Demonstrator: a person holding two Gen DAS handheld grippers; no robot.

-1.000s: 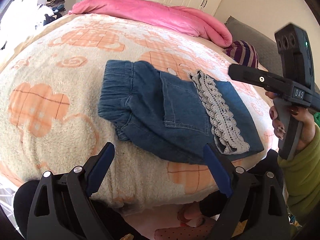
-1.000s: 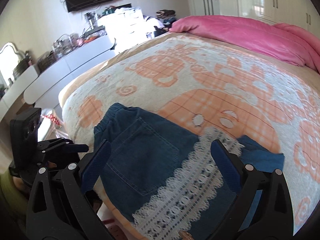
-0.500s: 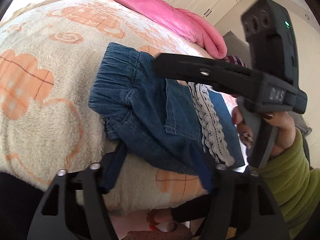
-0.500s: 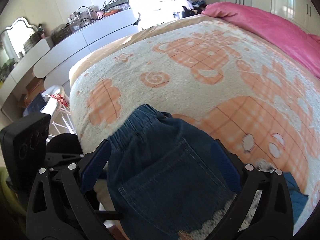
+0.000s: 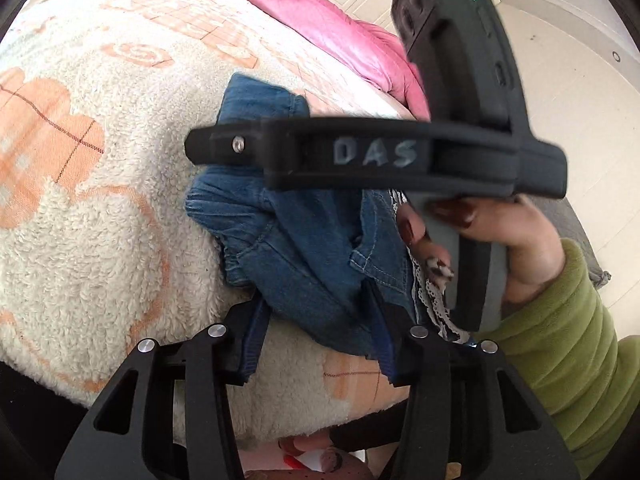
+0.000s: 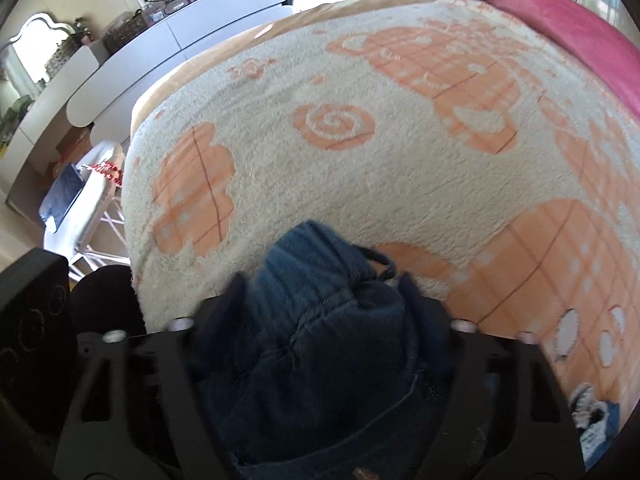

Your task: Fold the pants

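— Pants: where are they, from your seat?

— Blue denim pants with a white lace trim [image 5: 308, 240] lie bunched at the near edge of the bed, on a cream fleece blanket with orange patterns [image 5: 100, 216]. I see their elastic waistband [image 6: 312, 264] rising between the fingers of my right gripper [image 6: 324, 300].

— And the tongs?

— My left gripper [image 5: 316, 320] has its blue-padded fingers [image 5: 254, 340] partly open, one on each side of the denim's near fold; I cannot tell whether they pinch it. The right gripper's jaws stand narrowed, with cloth filling the gap between them, though blur hides whether they actually clamp it.

— Anything else in frame?

— My right hand in a green sleeve [image 5: 504, 236] holds the black gripper handle [image 5: 460, 152] over the pants. A pink quilt [image 5: 320, 24] lies at the far side of the bed, a white dresser [image 6: 120, 64] far left.
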